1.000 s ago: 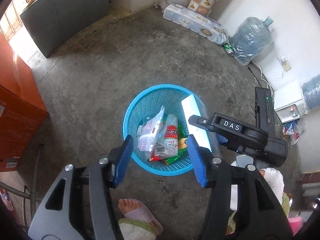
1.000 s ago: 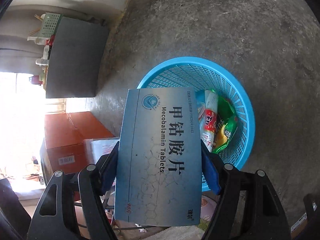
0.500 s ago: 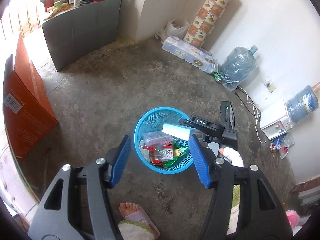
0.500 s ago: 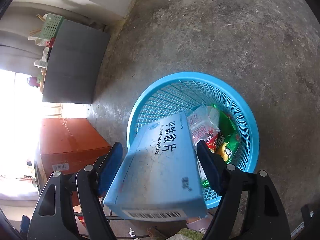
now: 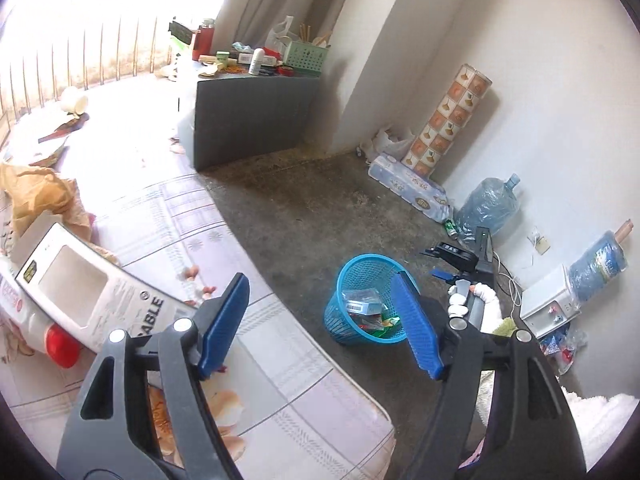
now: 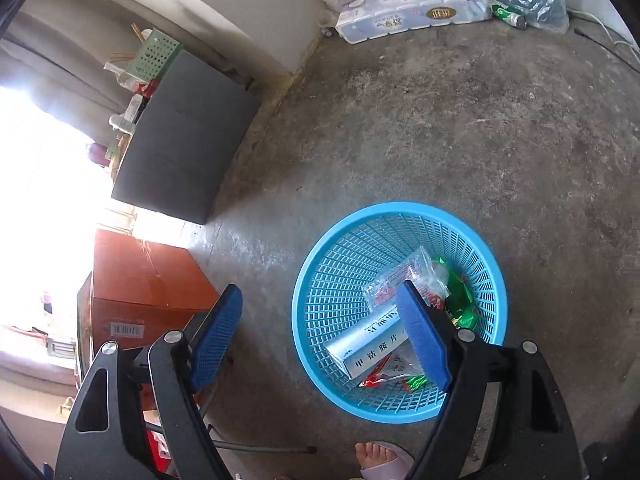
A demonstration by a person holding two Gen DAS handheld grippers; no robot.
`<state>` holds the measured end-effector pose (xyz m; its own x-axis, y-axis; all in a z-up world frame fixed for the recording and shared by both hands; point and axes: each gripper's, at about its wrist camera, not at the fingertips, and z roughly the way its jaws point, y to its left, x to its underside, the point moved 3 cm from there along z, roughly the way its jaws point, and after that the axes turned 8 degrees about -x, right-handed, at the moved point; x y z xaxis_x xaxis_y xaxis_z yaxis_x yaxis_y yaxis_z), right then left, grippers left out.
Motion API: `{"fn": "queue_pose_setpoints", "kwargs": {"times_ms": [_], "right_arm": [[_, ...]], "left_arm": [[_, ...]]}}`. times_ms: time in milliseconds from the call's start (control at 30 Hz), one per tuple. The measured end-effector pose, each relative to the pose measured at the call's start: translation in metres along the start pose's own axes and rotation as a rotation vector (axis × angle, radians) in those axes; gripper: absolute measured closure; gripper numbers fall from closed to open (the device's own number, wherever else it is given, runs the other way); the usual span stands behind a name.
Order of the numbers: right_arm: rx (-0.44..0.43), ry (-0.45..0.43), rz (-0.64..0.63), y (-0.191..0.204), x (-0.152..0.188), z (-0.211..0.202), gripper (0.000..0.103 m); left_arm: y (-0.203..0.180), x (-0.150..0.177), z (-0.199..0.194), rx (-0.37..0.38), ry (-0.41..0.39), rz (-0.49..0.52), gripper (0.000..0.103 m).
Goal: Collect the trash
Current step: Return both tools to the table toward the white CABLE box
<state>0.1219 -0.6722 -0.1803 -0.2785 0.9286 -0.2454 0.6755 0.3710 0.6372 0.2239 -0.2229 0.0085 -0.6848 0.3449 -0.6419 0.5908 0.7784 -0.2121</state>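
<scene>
The right tongs (image 6: 320, 336) are being held over the near side of the basket (image 6: 320, 280), which is standing on the floor (image 6: 440, 128). Their jaws are opening and nothing is being gripped between them. The pill box (image 6: 370, 344) is lying inside the basket on top of the wrappers (image 6: 404, 276), so this item can be judged as collected; the tongs are being kept above the rim, probably so that the box falls in cleanly.

The left tongs (image 5: 320, 320) are being pointed across the bed (image 5: 280, 360), well away from the basket (image 5: 352, 280) on the right. Their jaws are opening too, with nothing between them, apparently in readiness for a further pick. On the left of the bed, a cable box (image 5: 100, 292) is lying just beside a red-capped bottle (image 5: 60, 344), with crumpled brown paper (image 5: 40, 196) farther off; these are likely the trash still to be gathered.
</scene>
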Motion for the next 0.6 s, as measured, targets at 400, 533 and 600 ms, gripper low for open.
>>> {"fn": "queue_pose_setpoints", "kwargs": {"times_ms": [400, 533, 600], "right_arm": [[-0.122, 0.116, 0.034, 0.016, 0.062, -0.04, 0.026], [-0.122, 0.234, 0.246, -0.009, 0.086, 0.006, 0.026], [-0.123, 0.273, 0.344, -0.023, 0.092, 0.033, 0.026]], "left_arm": [[0.131, 0.062, -0.094, -0.164, -0.123, -0.282, 0.031], [0.143, 0.066, -0.114, -0.155, -0.161, -0.305, 0.031], [0.143, 0.065, -0.121, -0.165, -0.184, -0.297, 0.029]]}}
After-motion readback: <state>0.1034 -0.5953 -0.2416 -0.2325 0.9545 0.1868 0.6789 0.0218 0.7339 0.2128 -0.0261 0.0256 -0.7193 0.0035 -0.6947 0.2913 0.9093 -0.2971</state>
